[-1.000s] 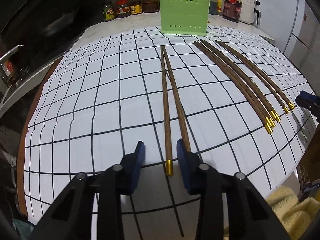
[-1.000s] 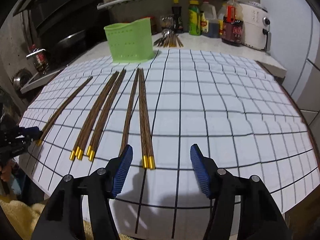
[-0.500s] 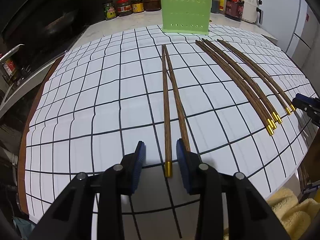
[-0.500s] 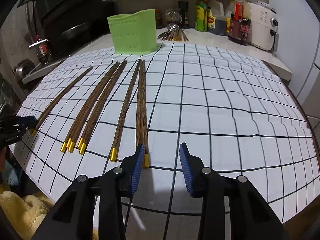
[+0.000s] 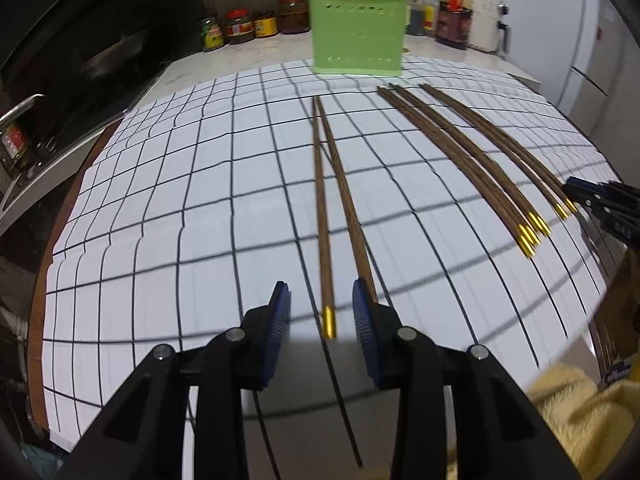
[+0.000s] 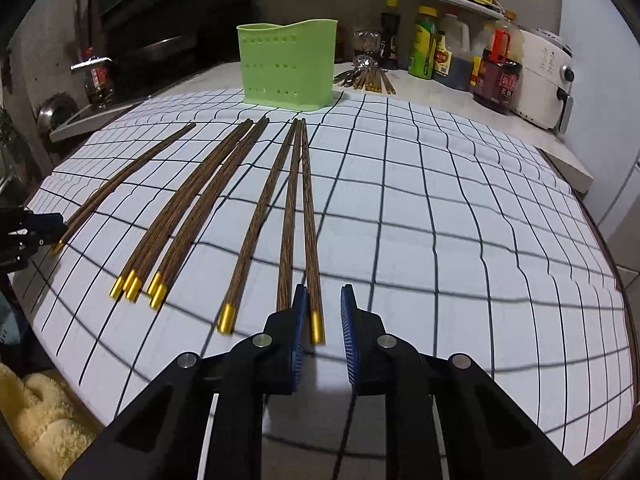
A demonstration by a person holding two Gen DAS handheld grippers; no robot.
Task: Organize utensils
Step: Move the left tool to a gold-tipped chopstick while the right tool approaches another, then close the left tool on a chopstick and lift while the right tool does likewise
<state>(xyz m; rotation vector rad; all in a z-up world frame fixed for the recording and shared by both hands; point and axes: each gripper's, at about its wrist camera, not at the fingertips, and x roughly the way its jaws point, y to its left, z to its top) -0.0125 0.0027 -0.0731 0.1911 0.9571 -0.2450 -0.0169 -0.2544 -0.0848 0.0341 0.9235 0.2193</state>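
Note:
Several brown wooden chopsticks with gold caps lie in rows on a white grid mat (image 5: 200,208). A green perforated utensil holder (image 5: 358,34) stands upright at the mat's far edge; it also shows in the right wrist view (image 6: 288,64). My left gripper (image 5: 320,312) is open around the gold end of one chopstick (image 5: 324,240) of a pair; the other chopstick (image 5: 348,208) runs under its right finger. My right gripper (image 6: 324,312) is open and narrow, its jaws on either side of the gold end of the rightmost chopstick (image 6: 310,220).
Jars (image 5: 244,28) and sauce bottles (image 6: 428,48) line the counter behind the holder. Spoons and more chopsticks (image 6: 366,78) lie behind it. A white appliance (image 6: 544,76) stands at the back right. A yellow towel (image 6: 44,412) sits below the mat's near edge.
My right gripper moved left and forward and its jaws narrowed around the rightmost chopstick's end. My left gripper stayed around its chopstick's end, jaws slightly closer.

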